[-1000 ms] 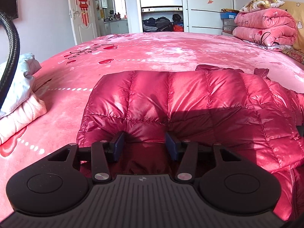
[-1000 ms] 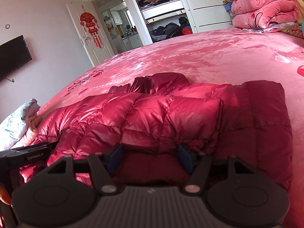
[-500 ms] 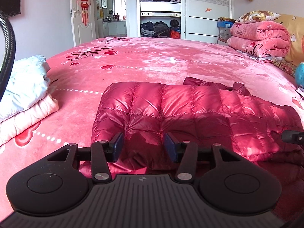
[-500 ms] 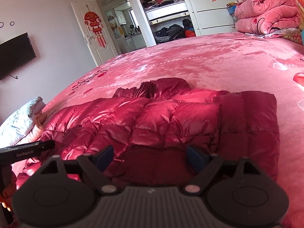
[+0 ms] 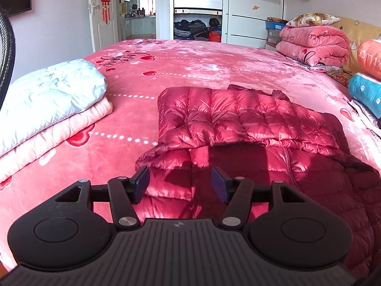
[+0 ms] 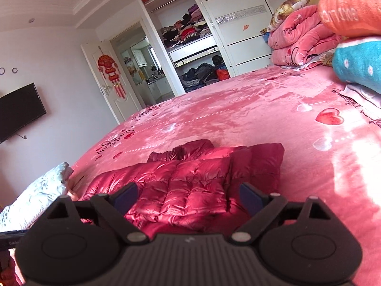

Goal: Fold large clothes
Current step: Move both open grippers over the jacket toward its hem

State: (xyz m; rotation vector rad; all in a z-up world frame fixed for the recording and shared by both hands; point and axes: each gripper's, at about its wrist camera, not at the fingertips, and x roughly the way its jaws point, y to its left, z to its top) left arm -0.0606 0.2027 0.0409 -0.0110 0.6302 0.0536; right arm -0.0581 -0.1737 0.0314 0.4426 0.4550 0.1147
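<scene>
A shiny red quilted down jacket [image 5: 240,124] lies folded over on the pink heart-print bed cover [image 5: 185,71]. In the left wrist view its near edge sits under my left gripper [image 5: 180,186], whose jaws are opening with nothing pinched between the blue pads; the gripper hovers above the cloth. In the right wrist view the same jacket [image 6: 190,188] lies ahead of and below my right gripper [image 6: 188,196], whose jaws are opening wide and hold nothing. The jacket's hood bunches at the far side.
A folded stack of a pale blue quilted garment [image 5: 47,95] over a pink one [image 5: 54,133] lies on the bed's left. Folded pink blankets [image 5: 314,47], a teal pillow [image 5: 366,93] and an orange cushion [image 6: 350,7] crowd the right. An open wardrobe [image 5: 197,9] stands behind.
Both grippers have let go of the jacket, opened wider, and pulled back and up from it. The jacket now lies folded on the bed, smaller in both views.
</scene>
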